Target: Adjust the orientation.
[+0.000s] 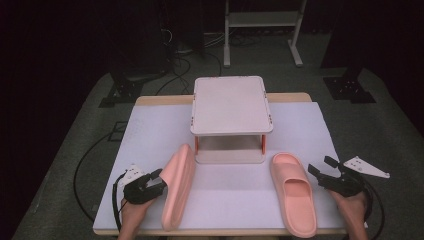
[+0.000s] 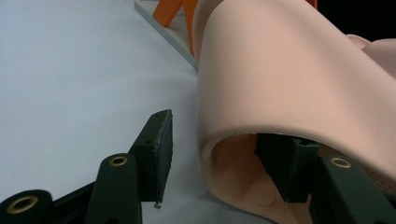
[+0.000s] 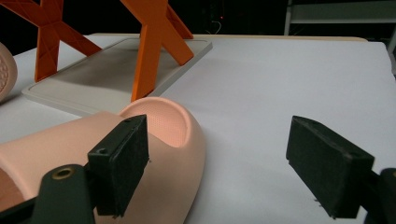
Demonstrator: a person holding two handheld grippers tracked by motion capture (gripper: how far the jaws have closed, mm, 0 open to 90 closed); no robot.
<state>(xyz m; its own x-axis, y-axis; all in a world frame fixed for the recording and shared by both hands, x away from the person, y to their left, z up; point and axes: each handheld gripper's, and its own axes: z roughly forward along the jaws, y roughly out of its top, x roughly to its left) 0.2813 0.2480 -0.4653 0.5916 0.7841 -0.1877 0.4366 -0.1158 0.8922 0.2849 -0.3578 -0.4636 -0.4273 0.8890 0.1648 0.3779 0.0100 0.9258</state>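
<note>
Lying flat, one pink slipper (image 1: 294, 192)

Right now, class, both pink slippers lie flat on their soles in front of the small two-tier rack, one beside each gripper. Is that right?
Not quite. The right slipper lies flat on its sole, but the left slipper is tipped up on its side edge, as the high view shows. The left gripper has one jaw inside it. Both do lie in front of the rack.
</note>
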